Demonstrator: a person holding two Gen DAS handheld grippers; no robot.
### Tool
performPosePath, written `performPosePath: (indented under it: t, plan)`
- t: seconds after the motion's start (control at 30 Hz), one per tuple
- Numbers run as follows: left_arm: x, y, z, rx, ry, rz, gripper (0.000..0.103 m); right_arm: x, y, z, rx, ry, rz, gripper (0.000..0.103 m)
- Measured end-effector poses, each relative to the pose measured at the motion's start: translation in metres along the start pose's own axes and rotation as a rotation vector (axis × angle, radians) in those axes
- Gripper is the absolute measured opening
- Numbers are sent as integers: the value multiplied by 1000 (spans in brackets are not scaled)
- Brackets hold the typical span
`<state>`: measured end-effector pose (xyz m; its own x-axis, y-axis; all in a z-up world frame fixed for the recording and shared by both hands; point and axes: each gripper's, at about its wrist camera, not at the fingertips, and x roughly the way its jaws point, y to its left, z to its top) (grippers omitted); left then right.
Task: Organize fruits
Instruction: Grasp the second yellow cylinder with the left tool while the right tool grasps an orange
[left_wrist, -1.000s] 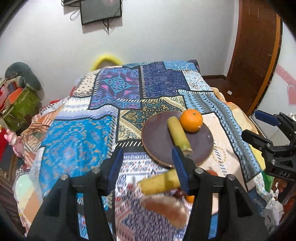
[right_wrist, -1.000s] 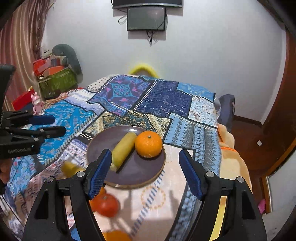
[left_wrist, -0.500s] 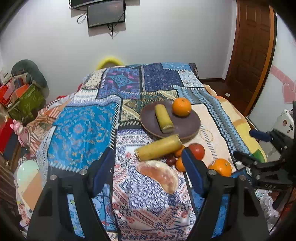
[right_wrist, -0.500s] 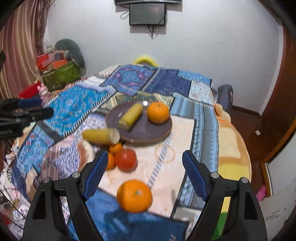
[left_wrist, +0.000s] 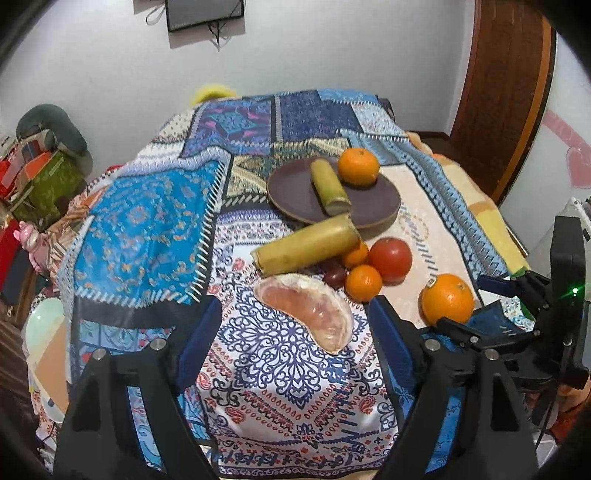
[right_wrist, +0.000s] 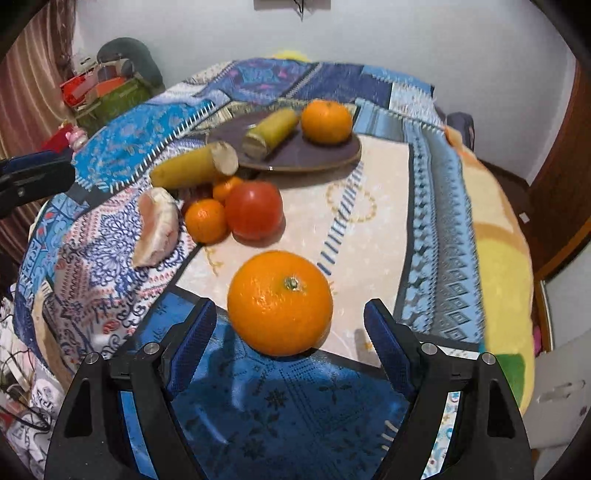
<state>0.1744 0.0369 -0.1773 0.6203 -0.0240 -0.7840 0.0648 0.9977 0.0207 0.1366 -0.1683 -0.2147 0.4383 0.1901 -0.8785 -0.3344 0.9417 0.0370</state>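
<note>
1. Reaching phase: right gripper (right_wrist: 286, 332), jaws wide and empty, is lined up on the large orange (right_wrist: 279, 302), which lies loose on the patchwork cloth (right_wrist: 436, 206).
2. Left gripper (left_wrist: 293, 334), jaws having just opened wide, holds nothing; the pomelo segment (left_wrist: 308, 310) lies just ahead of it.
3. Next move, judged: lower the pads around the orange, close, carry to the plate (left_wrist: 295, 195).
4. Plate contents: one cane piece (left_wrist: 328, 182), one mandarin (left_wrist: 358, 166). Second cane piece (left_wrist: 306, 249), tomato (left_wrist: 389, 258) and small oranges (left_wrist: 364, 282) lie off it.

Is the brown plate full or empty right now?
Partly filled. The plate holds one yellow-green stalk piece and one orange; the other fruit lies on the cloth.
</note>
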Motion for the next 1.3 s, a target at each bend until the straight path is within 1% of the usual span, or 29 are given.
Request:
performPosePath:
  t: [0.03,0.13,0.17,0.2,0.23,0.43,0.63,0.77,0.8,0.83,0.9,0.93,1.0,1.1,1.17,1.23,1.27,1.3]
  plan:
    - [5,0,0,0,10,1,82,4,-1,0,-1,6,-3,80]
    - [18,-1,2,3,31,2,82,9,-4,-1,9,9,25,78]
    - [22,-1,3,4,36,3,82,9,-4,-1,10,9,39,75]
    - [28,-2,6,6,44,3,82,9,-5,-1,13,8,64,65]
    - [32,-2,7,9,49,4,82,9,-6,0,18,10,91,62]
    - [61,-6,21,45,80,22,82,6,-14,8,37,-12,99,62]
    - [91,-10,31,83,117,33,82,0,-26,26,54,-62,88,62]
    - [106,-14,38,118,124,62,82,0,-34,36,66,-78,99,62]
    - [111,-15,40,124,130,65,84,0,-36,38,67,-81,99,62]
    - [115,-15,42,128,137,65,88,1,-37,40,69,-84,101,62]
    - [122,-16,44,140,149,54,90,3,-38,44,74,-88,106,62]
    - [125,-18,46,148,150,51,93,4,-39,45,75,-88,108,62]
    - [124,-20,48,164,120,63,95,6,-39,47,74,-88,108,62]
    - [125,-21,52,174,79,72,95,10,-40,49,72,-84,110,62]
    - [125,-19,53,166,61,62,92,13,-42,49,74,-79,115,62]
    - [126,-17,55,151,54,23,68,15,-43,49,78,-74,121,62]
    - [127,-16,57,144,52,29,67,16,-43,48,79,-72,123,62]
    - [127,-16,58,139,44,31,64,16,-43,48,80,-71,124,62]
